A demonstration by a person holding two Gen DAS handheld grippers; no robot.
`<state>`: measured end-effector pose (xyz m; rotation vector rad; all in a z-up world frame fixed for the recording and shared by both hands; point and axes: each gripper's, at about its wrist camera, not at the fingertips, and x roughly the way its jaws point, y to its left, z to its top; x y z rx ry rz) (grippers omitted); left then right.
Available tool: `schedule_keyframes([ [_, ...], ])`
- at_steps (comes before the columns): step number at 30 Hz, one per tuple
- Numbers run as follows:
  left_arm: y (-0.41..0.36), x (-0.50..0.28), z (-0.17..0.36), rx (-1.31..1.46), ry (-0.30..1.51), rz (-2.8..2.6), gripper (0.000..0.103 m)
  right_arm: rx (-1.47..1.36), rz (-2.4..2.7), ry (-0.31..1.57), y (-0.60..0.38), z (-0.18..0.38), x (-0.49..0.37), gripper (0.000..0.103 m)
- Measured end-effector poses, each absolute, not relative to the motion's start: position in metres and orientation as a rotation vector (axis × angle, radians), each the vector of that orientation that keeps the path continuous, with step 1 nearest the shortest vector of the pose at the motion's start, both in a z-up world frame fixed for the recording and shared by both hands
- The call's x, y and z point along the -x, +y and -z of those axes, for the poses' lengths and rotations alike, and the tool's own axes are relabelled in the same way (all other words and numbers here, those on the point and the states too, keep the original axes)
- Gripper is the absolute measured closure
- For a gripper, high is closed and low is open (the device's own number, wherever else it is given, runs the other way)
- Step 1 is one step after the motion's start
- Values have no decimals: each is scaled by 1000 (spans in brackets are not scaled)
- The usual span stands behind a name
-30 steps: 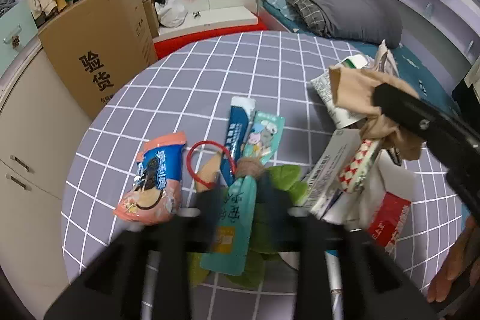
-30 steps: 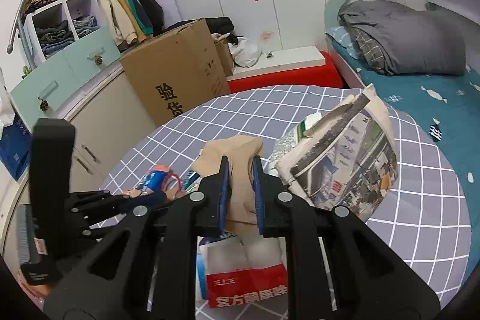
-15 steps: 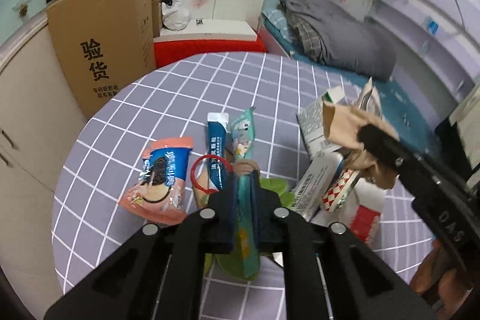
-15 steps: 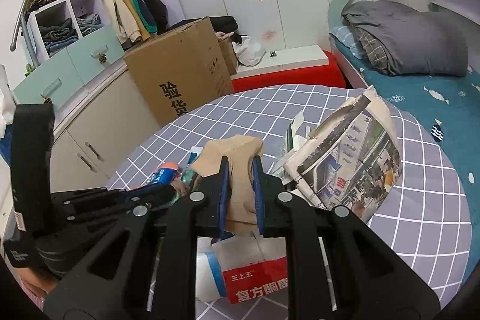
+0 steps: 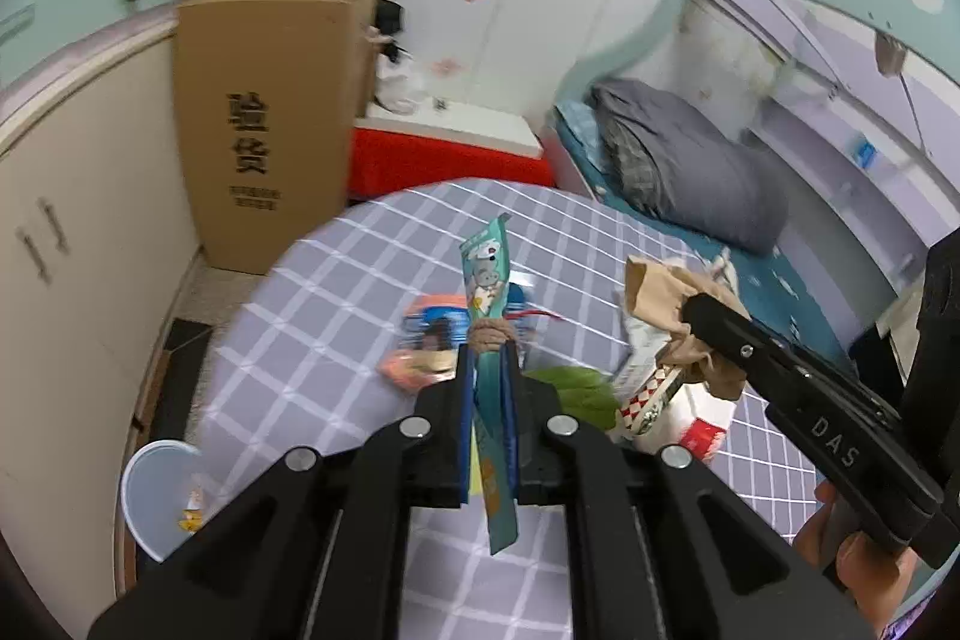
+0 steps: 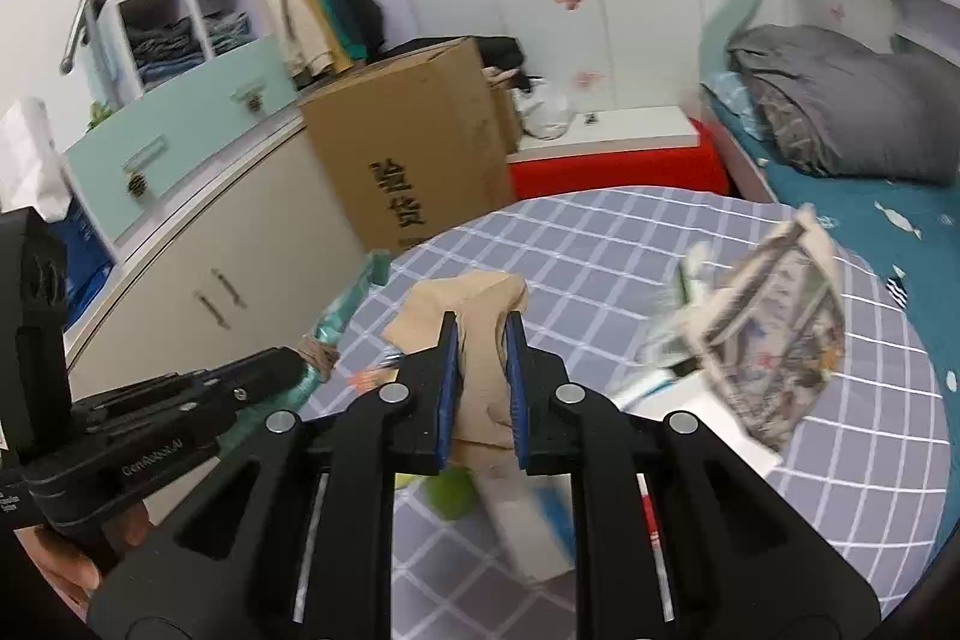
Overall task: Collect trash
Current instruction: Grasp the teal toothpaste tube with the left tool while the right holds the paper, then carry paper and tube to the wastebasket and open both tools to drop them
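My left gripper [image 5: 489,394] is shut on a teal snack wrapper [image 5: 487,274] and holds it upright above the round checked table [image 5: 336,304]. My right gripper [image 6: 480,382] is shut on a crumpled tan paper bag [image 6: 474,304], also lifted off the table; it shows in the left wrist view [image 5: 660,292] too. More trash lies on the table: an orange and blue wrapper [image 5: 420,340], a green leaf [image 5: 576,388], a red and white box [image 5: 690,418] and a folded newspaper [image 6: 774,328].
A white bin [image 5: 162,496] stands on the floor left of the table. A big cardboard box [image 5: 264,124] leans against the cupboards [image 5: 72,244] behind. A bed with a grey blanket [image 5: 684,166] is at the right.
My left gripper closed on the teal wrapper and lifted it off the table, swinging left so the white bin comes into view. My right gripper keeps holding the tan bag.
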<state>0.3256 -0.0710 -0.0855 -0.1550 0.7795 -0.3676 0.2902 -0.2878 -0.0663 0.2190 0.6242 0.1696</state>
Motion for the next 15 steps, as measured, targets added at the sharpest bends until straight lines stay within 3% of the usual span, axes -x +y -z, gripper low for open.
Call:
schedule_keyframes([
  [15, 134, -274, 115, 330, 772, 68, 95, -98, -500, 719, -82, 82, -286, 88],
])
